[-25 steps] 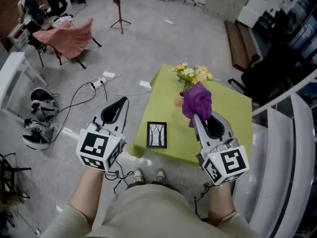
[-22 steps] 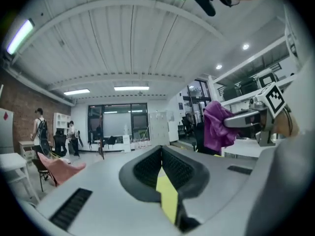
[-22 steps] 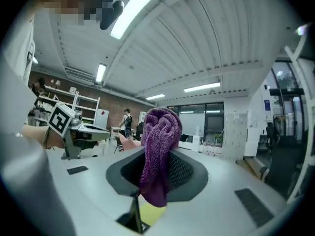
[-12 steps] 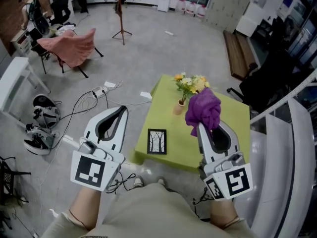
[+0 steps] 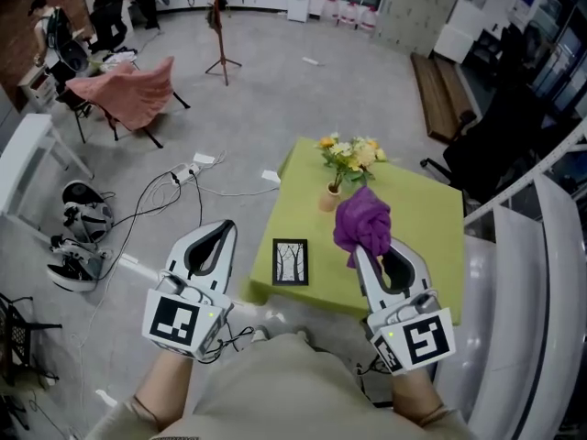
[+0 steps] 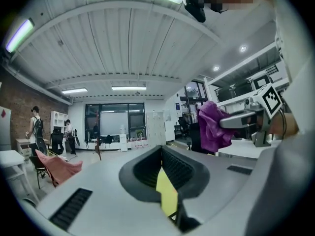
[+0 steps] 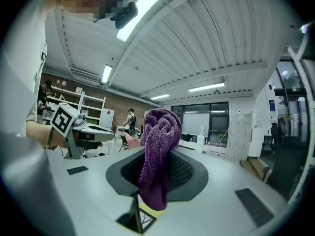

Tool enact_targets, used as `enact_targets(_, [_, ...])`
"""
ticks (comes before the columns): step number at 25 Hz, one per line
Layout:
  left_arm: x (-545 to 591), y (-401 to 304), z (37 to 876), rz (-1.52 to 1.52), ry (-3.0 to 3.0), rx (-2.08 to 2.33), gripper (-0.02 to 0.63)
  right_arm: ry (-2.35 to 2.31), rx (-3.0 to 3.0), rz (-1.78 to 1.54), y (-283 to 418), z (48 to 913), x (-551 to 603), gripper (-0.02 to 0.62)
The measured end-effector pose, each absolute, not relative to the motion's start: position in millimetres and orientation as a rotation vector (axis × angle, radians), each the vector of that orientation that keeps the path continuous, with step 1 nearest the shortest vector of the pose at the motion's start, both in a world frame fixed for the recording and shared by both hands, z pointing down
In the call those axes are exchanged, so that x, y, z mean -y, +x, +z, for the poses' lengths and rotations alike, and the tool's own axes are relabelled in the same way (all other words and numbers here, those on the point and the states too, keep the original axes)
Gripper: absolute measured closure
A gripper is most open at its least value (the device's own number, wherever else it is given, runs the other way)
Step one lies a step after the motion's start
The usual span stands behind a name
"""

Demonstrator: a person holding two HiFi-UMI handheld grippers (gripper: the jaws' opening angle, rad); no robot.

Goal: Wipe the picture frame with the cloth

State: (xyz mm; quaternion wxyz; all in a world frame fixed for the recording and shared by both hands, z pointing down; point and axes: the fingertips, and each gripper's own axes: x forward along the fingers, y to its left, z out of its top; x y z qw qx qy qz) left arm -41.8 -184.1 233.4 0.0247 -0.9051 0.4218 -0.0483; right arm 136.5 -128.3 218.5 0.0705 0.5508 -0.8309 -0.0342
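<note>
**Holding the cloth up by the desk**

The right gripper (image 5: 365, 248) has its fingers (image 7: 189, 173) clamped on a bunched purple cloth (image 5: 362, 220). The cloth stands up out of the fingers in a knot, and a short end hangs below them. From above, this gripper shows over the near edge of the green desk (image 5: 417, 214), raised well clear of its top.

The left gripper (image 5: 218, 231) is held off the desk's left side, over the floor. Its fingers (image 6: 140, 168) are closed on each other with nothing between them, and only a sliver of the green desk shows through the gap lower down.

The frame (image 5: 291, 261) lies flat at the desk's near left corner. It is black, with a picture of bare trees, and it lies apart from both grippers and the cloth. A vase (image 5: 330, 198) of yellow and white flowers stands towards the desk's far left side. Cables (image 5: 174, 177) trail across the floor to the left of the desk.
</note>
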Motion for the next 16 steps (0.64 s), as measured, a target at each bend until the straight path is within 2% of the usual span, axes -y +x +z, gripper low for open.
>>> enact_targets(16, [190,-57,246,-0.213,-2.785,-1.365,0.598,1.621,2.486,-0.032,131,243,142,0.506])
